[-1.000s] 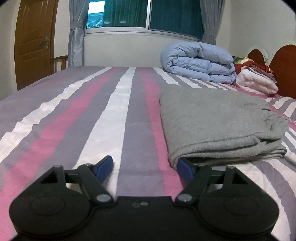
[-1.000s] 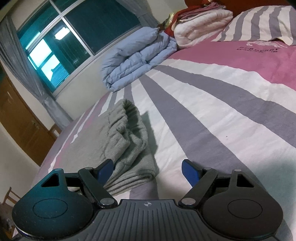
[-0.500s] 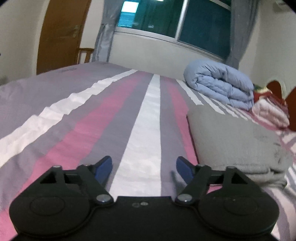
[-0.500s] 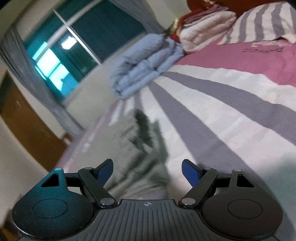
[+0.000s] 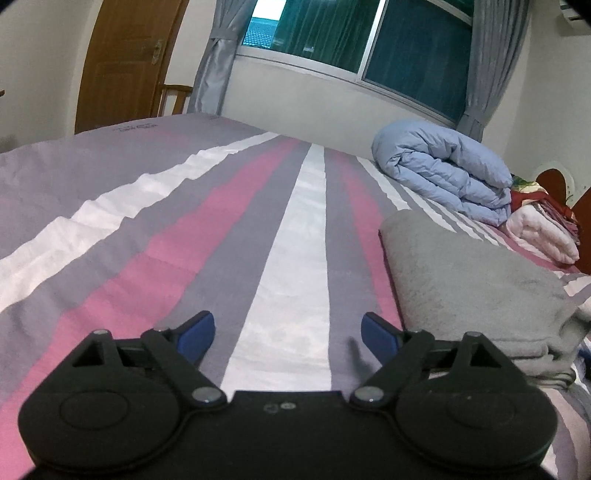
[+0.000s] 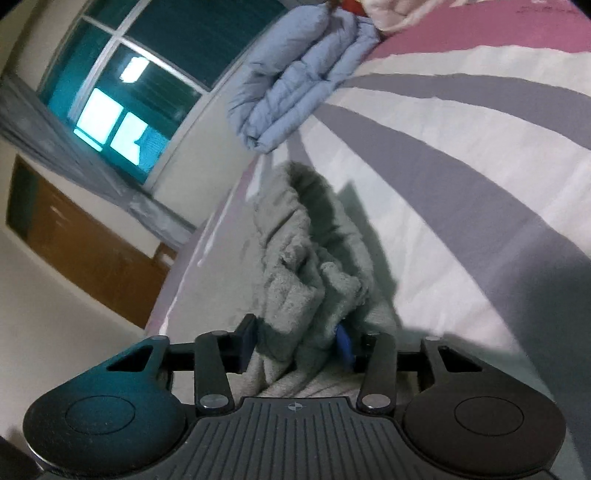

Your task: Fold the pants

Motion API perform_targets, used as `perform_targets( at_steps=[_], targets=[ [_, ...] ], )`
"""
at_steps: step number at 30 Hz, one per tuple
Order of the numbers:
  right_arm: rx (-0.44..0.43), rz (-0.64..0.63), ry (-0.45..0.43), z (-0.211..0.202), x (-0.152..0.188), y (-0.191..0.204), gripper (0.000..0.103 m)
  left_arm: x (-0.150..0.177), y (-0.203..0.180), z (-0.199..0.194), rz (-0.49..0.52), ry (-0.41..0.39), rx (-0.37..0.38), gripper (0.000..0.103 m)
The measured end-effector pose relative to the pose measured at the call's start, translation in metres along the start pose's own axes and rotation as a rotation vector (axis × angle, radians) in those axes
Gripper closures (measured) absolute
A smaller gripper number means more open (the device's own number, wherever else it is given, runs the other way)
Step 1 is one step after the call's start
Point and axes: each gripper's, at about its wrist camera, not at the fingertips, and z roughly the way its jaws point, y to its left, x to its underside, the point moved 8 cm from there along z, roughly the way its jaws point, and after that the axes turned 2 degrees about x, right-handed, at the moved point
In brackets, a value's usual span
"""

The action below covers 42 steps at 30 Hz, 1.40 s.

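Pants [image 5: 476, 280], folded, long axis toward window [image 5: 369, 33]

Both wrist views skim the bed [image 5: 295, 229] low (right rolled), sharing the folded pants [image 5: 480, 280].

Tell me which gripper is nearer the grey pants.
Right. The right gripper has just been closing, its jaws around the pants' bunched end. The left gripper is open over bare bedsheet, beside the pants.

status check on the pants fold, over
Left hand-held gripper open over bare bedspread. Right hand-held gripper, jaws just closing, pinching the folded grey pants. Nothing in the way.
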Motion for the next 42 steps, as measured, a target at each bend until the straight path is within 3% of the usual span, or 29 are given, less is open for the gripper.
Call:
perform_targets(
  at_steps=[1,2,3,5,7,10,13,15,19,20,24,27,30,32,33,35,39,42],
  targets=[
    [-0.097,0.033,-0.029,-0.008,-0.004,0.009,0.063,0.0,0.0,0.0,0.0,0.001,0.001,0.023],
    [-0.13,0.027,-0.05,-0.013,-0.005,0.014,0.065,0.0,0.0,0.001,0.003,0.001,0.002,0.023],
    [-0.107,0.01,-0.048,-0.011,-0.005,0.013,0.066,-0.001,-0.001,0.002,0.008,0.0,0.001,0.023],
    [0.061,0.046,0.051,0.01,0.005,-0.019,0.065,-0.001,-0.003,0.003,0.016,0.001,-0.003,0.023],
    [0.031,0.143,0.069,0.012,0.005,-0.04,0.066,-0.001,-0.004,0.004,0.02,0.002,-0.007,0.022],
    [0.045,0.053,0.074,0.007,0.003,-0.03,0.065,-0.003,-0.008,0.003,0.031,-0.01,-0.005,0.022],
    [-0.027,0.072,0.09,0.007,0.008,-0.024,0.064,-0.008,-0.019,-0.003,0.052,-0.054,0.02,0.019],
    [0.014,0.022,0.092,0.013,0.009,-0.023,0.064,-0.011,-0.027,-0.003,0.076,-0.067,0.028,0.018],
    [0.054,0.078,0.018,-0.003,-0.001,-0.035,0.062,-0.016,-0.037,-0.003,0.088,-0.077,0.058,0.018],
    [0.075,0.055,0.004,-0.01,-0.003,-0.034,0.052,-0.019,-0.04,-0.004,0.093,-0.091,0.074,0.018],
    [0.134,-0.171,-0.168,-0.039,-0.031,0.0,0.051,-0.04,-0.055,0.008,0.106,-0.116,0.126,0.017],
    [0.066,-0.341,-0.119,-0.026,-0.027,0.037,0.051,-0.053,-0.076,0.032,0.137,-0.088,0.182,0.017],
    [0.038,-0.524,-0.039,0.007,-0.007,0.067,0.051,-0.048,-0.091,0.059,0.21,-0.021,0.164,0.018],
    [0.178,-0.591,0.047,0.039,0.008,0.051,0.052,-0.032,-0.091,0.079,0.238,0.06,0.145,0.017],
    [0.237,-0.584,0.062,0.044,0.009,0.037,0.067,-0.025,-0.088,0.085,0.225,0.086,0.157,0.017],
    [0.221,-0.525,0.035,0.035,0.003,0.023,0.085,-0.023,-0.082,0.091,0.185,0.1,0.175,0.014],
    [0.153,-0.514,-0.039,0.019,-0.017,0.042,0.085,-0.045,-0.078,0.086,0.158,0.008,0.182,0.017],
    [0.137,-0.563,-0.037,0.028,-0.022,0.06,0.085,-0.063,-0.089,0.096,0.149,-0.012,0.219,0.017]
  ],
)
